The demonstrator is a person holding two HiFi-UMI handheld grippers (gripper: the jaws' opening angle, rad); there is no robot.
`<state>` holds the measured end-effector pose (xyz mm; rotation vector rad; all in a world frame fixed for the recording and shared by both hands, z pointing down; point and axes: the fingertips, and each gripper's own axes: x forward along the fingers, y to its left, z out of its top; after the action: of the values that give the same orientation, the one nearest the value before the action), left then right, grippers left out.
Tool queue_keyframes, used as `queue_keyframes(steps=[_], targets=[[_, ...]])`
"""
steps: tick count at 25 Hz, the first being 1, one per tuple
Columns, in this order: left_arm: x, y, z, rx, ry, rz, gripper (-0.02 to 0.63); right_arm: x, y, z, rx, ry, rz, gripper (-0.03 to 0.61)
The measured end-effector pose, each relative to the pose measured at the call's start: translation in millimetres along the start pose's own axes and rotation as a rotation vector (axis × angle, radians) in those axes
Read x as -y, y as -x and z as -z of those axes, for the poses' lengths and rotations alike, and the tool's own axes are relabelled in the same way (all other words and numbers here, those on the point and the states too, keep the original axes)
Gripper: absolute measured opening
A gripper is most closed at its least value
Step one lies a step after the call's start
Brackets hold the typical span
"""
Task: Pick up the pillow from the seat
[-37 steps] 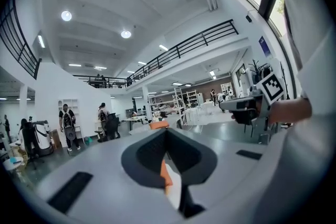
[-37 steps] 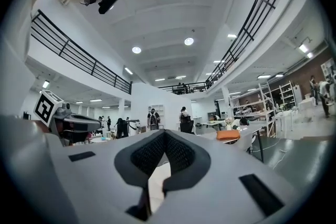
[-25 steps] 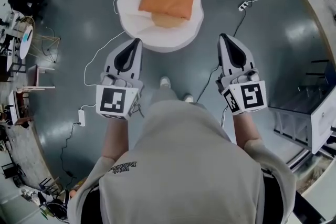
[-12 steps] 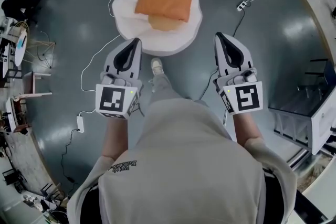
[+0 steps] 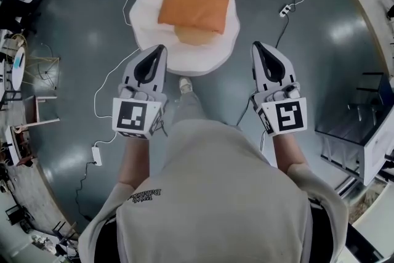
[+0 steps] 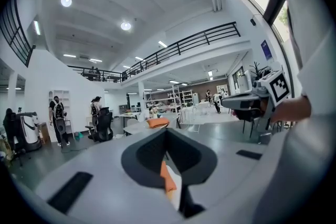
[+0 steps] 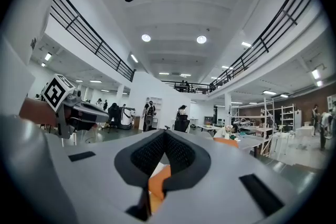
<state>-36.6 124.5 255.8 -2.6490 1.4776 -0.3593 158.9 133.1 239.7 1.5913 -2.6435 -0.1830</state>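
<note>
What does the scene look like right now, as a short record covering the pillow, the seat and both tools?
pillow: orange, lying on the seat, untouched
seat: white, round, on the floor ahead of the person
left tool: shut, empty, held in the air short of the pillow
right tool: shut, empty, level with the left tool, off to the seat's right
task step: pickup not yet begun
</note>
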Motion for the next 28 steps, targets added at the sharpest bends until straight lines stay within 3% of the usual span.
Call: queue_keyframes(steps=[13, 18, 28], targets=[[-140.3, -80.2, 32.2, -0.02, 0.103, 0.02, 0.011, 0.2, -164.6, 23.1, -0.086, -0.041, 0.009, 0.009], [-185.9, -106.9, 35.6, -0.035, 0.049, 0.031, 0.011, -6.4, -217.0, 26.3, -0.118, -0.048, 0.023, 0.009], [-266.7, -142.4, 48.1, -0.04, 0.059, 0.086, 0.011, -14.0, -304.8, 14.7, -0.127, -0.032, 0.094, 0.009]])
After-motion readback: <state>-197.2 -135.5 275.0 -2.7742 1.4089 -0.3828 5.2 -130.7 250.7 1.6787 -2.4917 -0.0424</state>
